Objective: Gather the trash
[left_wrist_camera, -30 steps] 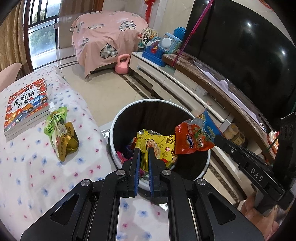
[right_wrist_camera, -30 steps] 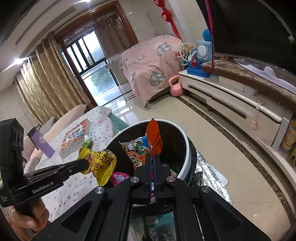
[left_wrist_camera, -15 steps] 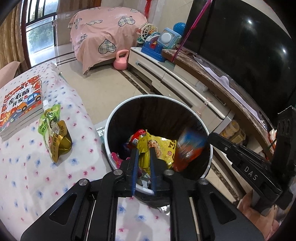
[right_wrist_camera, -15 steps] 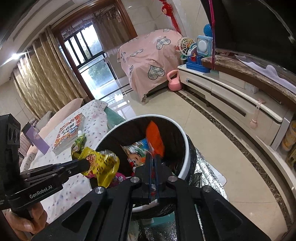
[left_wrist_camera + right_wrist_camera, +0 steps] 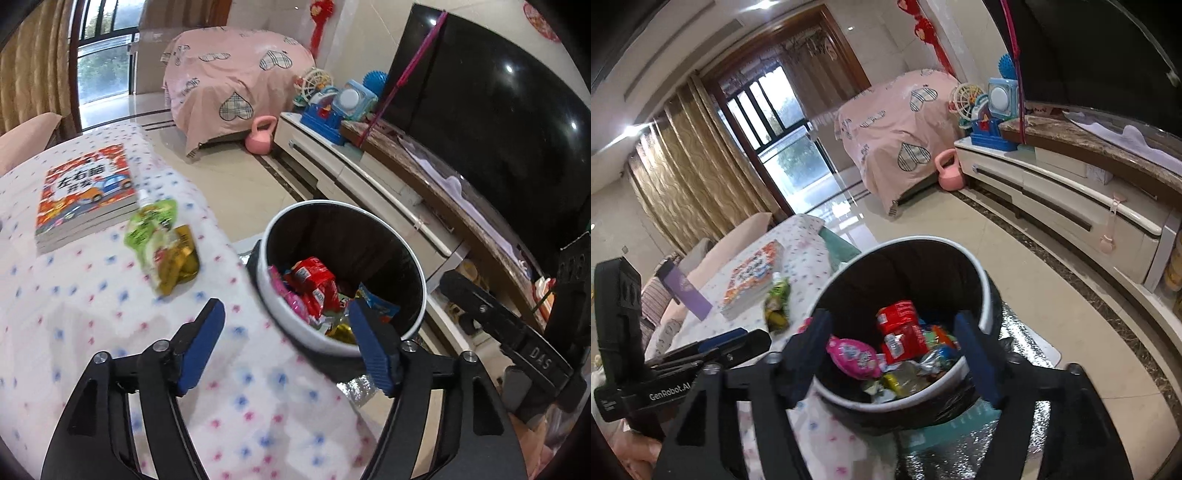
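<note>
1. Left claw (image 5: 286,341): jaws spread wide, have just been opening, nothing between the blue pads. It hangs over the edge of the dotted tablecloth (image 5: 92,295), right pad over the near rim of the bin.
2. Right claw (image 5: 894,350): also wide, jaws have just been opening, nothing pinched. Both fingers straddle the bin mouth, pointing down into it.
3. Trash bin (image 5: 982,284): round, white rim, dark liner, upright on the floor, just beside the counter edge. Silver foil sheet (image 5: 1027,343) lies under and beside it.
4. Trash inside the bin: red snack wrapper (image 5: 899,325) near the middle, pink wrapper (image 5: 853,356) on the left side, blue-orange packet (image 5: 378,304) and foil or gold scraps at the near side. All lying loose, clear of both claws.
5. Trash not yet collected: green drink pouch (image 5: 151,229) with a gold wrapper (image 5: 181,258) touching it, lying on the counter cloth, just beside the book stack (image 5: 85,192). Well apart from both claws.
6. Left-wrist view is motion-blurred over the cloth; pouch print unreadable.
7. Background: pink heart-print cover (image 5: 236,77) over furniture, pink kettlebell (image 5: 262,134) on the floor beside the TV cabinet (image 5: 1071,199), toys on the cabinet, TV screen (image 5: 498,129) above.
</note>
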The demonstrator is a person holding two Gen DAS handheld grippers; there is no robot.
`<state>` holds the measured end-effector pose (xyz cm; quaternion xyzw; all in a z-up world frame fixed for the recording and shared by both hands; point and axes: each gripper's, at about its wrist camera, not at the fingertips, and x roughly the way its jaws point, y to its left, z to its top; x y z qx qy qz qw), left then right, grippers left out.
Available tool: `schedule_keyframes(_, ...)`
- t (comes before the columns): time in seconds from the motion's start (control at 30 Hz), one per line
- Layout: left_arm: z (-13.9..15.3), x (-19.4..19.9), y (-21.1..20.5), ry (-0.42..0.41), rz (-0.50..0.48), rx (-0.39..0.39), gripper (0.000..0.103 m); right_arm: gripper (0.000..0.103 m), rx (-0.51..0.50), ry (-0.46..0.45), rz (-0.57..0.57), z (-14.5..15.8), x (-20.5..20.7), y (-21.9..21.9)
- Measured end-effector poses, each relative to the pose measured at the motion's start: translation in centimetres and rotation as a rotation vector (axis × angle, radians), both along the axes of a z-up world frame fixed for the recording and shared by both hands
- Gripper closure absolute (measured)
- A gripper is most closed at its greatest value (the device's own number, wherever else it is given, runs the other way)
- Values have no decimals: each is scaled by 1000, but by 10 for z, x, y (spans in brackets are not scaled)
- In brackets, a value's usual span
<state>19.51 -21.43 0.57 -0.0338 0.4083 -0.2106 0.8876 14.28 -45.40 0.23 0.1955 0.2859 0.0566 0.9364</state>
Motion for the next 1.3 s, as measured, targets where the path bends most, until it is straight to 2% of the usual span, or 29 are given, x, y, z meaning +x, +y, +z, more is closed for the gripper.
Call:
schedule_keyframes(0.17, 4, -25, 28, -21, 30, -23, 25, 13, 0, -33, 4, 9, -21, 19)
schedule_keyframes(0.5, 9, -87, 81, -97, 73, -61, 20, 2, -16, -72, 26, 10, -69, 60)
schedule_keyframes(0.73, 31, -130, 103, -218, 88, -55, 14, 1, -83, -146, 27, 22, -105, 92)
schedule_keyframes(0.87, 43, -160, 116, -338, 127, -56, 0, 0, -143, -233, 6, 44, -129, 103)
schedule_keyframes(0.93, 42, -170, 120, -384, 156, -41, 0, 0, -183, -280, -15, 50, -142, 110)
schedule_keyframes(1.03, 32, -181, 123, -429, 187, -3, 0, 0, -239, -314, -51, 44, -155, 119)
schedule_keyframes(1.3, 9, -183, 129, -452, 233, 61, 0, 0, -271, -320, -79, 10, -158, 131)
